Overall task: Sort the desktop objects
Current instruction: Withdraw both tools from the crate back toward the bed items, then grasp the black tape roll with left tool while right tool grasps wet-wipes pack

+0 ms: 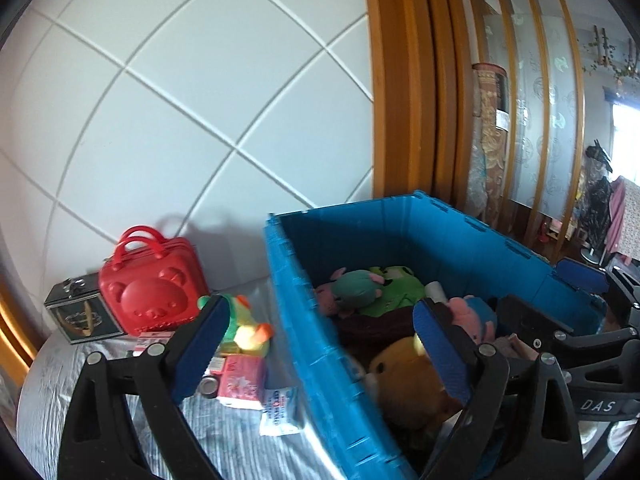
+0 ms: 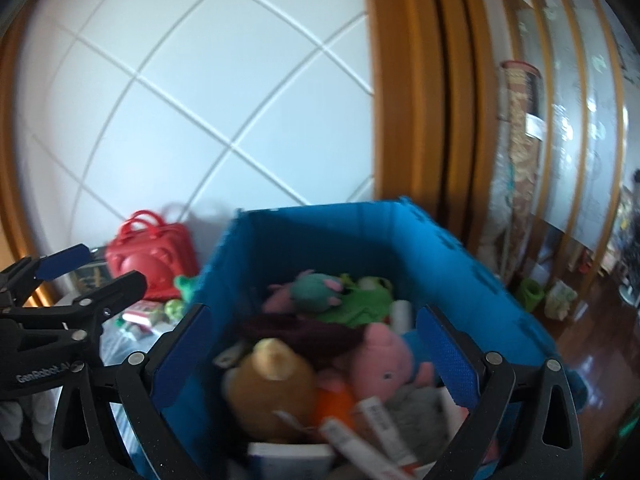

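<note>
Toys (image 1: 248,332) on bed, just ahead of left claw (image 1: 320,344), bin (image 1: 304,320) wall btwn its pads. Both claws wide, empty; right claw (image 2: 316,356) over bin. Step: reach. Next: L drops onto toy, pinch.

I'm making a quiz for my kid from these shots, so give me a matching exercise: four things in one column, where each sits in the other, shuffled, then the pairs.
Things:
1. pink pig plush
2. red bear-face case
3. pink tissue pack
4. dark metal box

Places:
A. on the striped cloth, left of the crate's wall
B. inside the blue crate
C. by the wall, at the far left
D. standing by the wall, between the metal box and the crate

Pairs: 1-B, 2-D, 3-A, 4-C
</note>
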`<act>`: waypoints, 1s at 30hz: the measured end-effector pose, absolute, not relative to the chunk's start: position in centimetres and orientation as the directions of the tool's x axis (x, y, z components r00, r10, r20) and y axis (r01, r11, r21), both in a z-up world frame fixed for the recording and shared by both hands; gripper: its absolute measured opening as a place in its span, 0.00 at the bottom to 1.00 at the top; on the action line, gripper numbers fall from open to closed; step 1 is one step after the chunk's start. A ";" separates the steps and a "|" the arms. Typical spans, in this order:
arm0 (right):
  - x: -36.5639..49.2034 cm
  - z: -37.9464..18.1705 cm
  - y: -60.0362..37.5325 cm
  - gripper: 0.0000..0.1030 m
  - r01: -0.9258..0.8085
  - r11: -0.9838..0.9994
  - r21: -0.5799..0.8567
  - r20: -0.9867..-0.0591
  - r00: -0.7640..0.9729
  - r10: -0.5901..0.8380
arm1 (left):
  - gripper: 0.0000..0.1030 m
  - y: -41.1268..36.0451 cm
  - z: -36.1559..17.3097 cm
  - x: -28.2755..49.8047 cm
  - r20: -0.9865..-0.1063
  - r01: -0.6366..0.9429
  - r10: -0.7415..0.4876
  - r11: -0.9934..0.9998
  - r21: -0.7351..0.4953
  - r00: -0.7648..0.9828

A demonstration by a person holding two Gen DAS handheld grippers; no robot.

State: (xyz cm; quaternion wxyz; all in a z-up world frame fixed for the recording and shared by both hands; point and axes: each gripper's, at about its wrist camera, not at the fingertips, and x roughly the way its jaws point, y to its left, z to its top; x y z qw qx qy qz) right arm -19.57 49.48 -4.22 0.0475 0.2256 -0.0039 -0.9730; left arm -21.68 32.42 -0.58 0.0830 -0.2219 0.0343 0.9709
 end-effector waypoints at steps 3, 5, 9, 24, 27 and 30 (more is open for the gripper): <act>-19.1 -4.6 45.6 1.00 0.138 -0.990 0.015 -0.447 -0.885 -0.130 | 0.93 28.6 -1.7 -20.7 -0.438 -0.124 0.097 -0.992 0.033 -0.894; -18.9 -4.9 42.8 1.00 0.170 -0.985 0.011 -0.460 -0.874 -0.156 | 0.93 25.9 -2.5 -20.2 -0.445 -0.090 0.066 -0.995 0.033 -0.893; -18.5 -5.6 38.1 1.00 0.213 -0.977 0.004 -0.475 -0.859 -0.189 | 0.93 20.3 -4.9 -19.2 -0.460 -0.022 -0.005 -0.998 0.053 -0.888; -22.3 -14.6 25.1 1.00 0.270 -0.963 0.014 -0.644 -0.734 -0.216 | 0.93 2.9 -17.1 -20.1 -0.685 0.152 -0.122 -0.988 0.017 -0.718; -24.1 -17.3 24.1 1.00 0.256 -0.966 0.031 -0.686 -0.698 -0.206 | 0.93 0.7 -19.0 -21.5 -0.717 0.173 -0.123 -0.985 0.004 -0.686; -26.0 -20.4 23.6 1.00 0.221 -0.974 0.051 -0.721 -0.667 -0.189 | 0.93 -0.3 -20.8 -23.6 -0.744 0.169 -0.100 -0.985 -0.017 -0.661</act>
